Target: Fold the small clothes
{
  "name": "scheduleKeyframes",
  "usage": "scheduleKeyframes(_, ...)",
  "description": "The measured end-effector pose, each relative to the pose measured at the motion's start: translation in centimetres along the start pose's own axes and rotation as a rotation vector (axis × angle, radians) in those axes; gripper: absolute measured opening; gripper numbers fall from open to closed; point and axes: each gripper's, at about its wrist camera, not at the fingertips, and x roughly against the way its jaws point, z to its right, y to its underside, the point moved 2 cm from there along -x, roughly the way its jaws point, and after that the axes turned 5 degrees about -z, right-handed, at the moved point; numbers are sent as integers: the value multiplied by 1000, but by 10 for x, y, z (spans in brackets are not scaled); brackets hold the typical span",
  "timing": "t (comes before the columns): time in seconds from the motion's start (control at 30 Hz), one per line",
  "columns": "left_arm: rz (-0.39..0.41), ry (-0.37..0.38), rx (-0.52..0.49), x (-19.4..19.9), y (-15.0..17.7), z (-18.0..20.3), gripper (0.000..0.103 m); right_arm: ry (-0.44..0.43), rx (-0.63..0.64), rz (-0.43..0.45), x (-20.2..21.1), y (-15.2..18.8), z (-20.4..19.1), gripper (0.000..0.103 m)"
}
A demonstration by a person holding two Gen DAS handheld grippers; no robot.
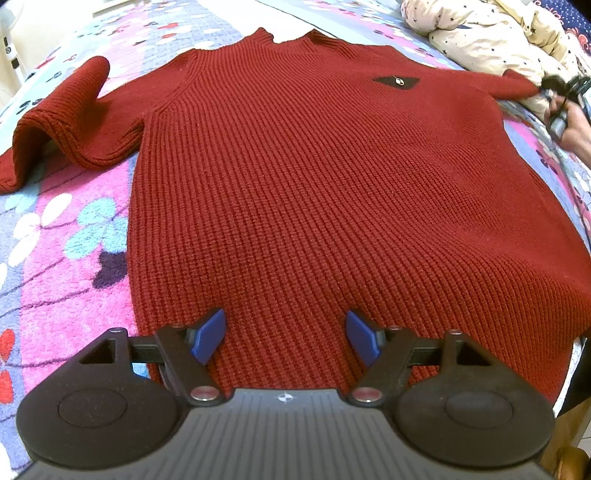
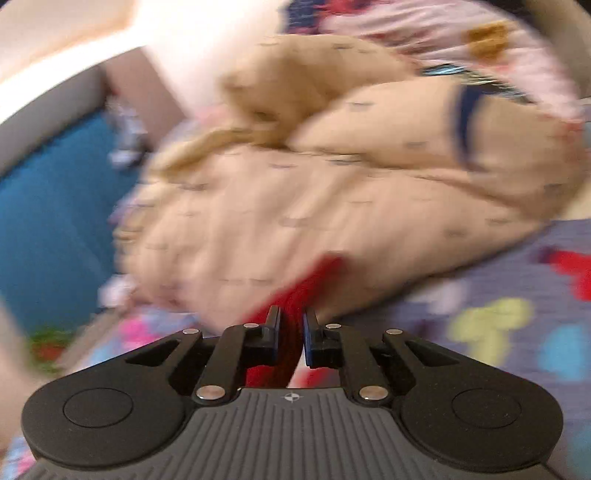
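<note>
A dark red knit sweater (image 1: 314, 177) lies flat, front up, on the flowered bedspread (image 1: 66, 236), collar at the far side. Its left sleeve (image 1: 62, 118) is bent and humped at the left. My left gripper (image 1: 286, 334) is open, its blue pads over the sweater's hem. My right gripper (image 2: 291, 332) is shut on the red end of the right sleeve (image 2: 291, 295); that view is motion-blurred. In the left wrist view the right gripper (image 1: 563, 105) shows at the far right, at the sleeve's cuff (image 1: 517, 86).
A bunched cream quilt with small stars (image 1: 491, 33) lies at the back right, right behind the held sleeve (image 2: 332, 177). A teal surface (image 2: 48, 229) is beyond the bed's edge in the right wrist view.
</note>
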Motion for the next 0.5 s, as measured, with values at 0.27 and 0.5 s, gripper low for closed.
scheduleKeyframes(0.27,3,-8,-4,2,2,1,78,153,-172,-235,-22,12,69,11)
scheduleKeyframes(0.5,7,-24,-13,6,5,6,78,-5,-226,-291,-18,20,68,30)
